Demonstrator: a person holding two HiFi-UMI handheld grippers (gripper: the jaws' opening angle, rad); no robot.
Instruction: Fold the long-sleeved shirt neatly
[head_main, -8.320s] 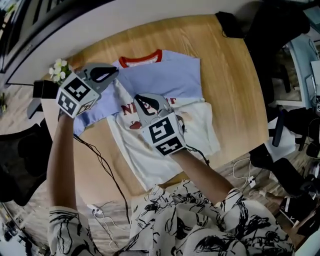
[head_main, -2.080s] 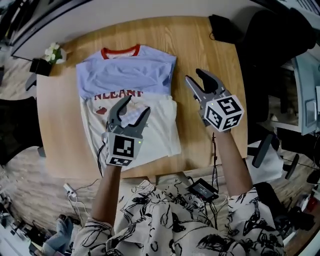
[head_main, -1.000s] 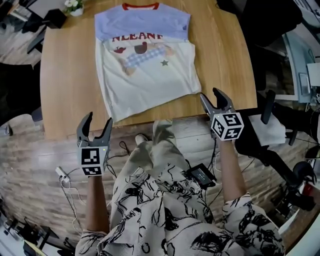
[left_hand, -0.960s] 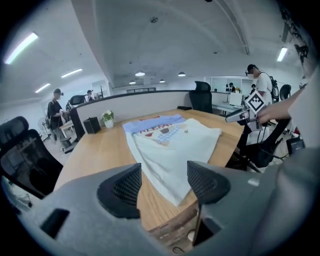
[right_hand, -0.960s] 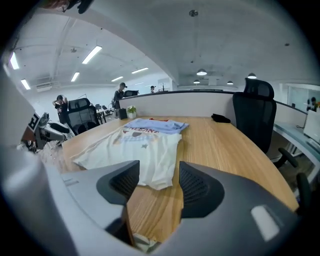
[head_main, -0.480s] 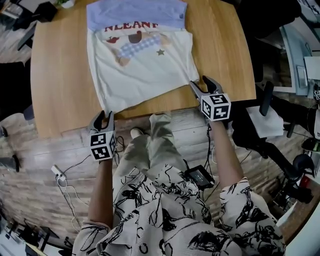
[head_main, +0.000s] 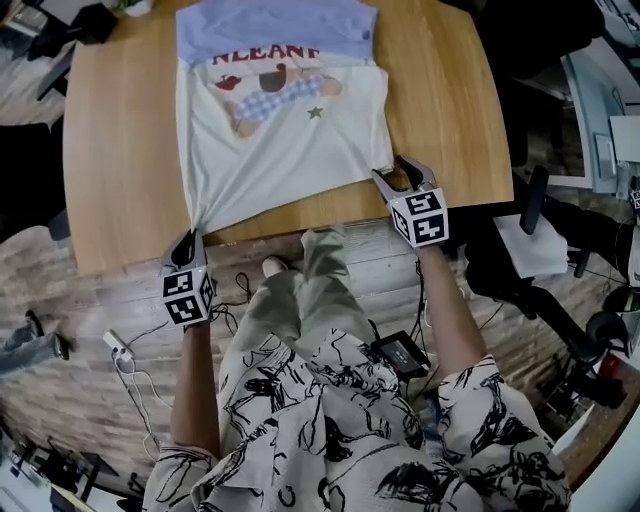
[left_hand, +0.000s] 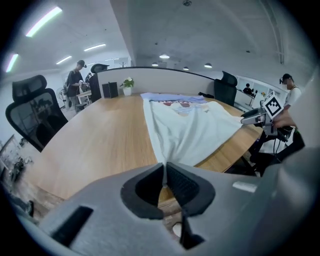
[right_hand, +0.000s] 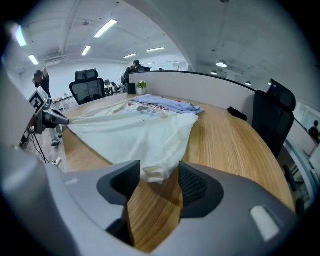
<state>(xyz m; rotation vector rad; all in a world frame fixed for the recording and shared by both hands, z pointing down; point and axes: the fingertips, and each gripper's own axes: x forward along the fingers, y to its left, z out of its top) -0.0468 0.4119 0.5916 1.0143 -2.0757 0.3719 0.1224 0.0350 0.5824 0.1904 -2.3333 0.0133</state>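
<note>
The shirt (head_main: 280, 130) lies flat on the wooden table (head_main: 120, 150), cream body toward me, lilac sleeves folded across the chest at the far end. My left gripper (head_main: 190, 236) is at the near table edge, shut on the shirt's near left hem corner; in the left gripper view the cloth (left_hand: 190, 132) runs pinched into my left gripper (left_hand: 164, 169). My right gripper (head_main: 400, 170) stands open at the near right hem corner. That bunched corner (right_hand: 152, 172) lies between the pads of my right gripper (right_hand: 155, 177), untouched by them.
A small potted plant (head_main: 135, 6) stands at the table's far left corner. Black office chairs (right_hand: 272, 112) stand right of the table, another chair (left_hand: 35, 115) to its left. Cables and a power strip (head_main: 115, 345) lie on the floor by my legs.
Both grippers dropped to the shirt's near hem. The left one slid to the left corner and closed on it, pulling the cloth taut. The right one settled around the right corner.
</note>
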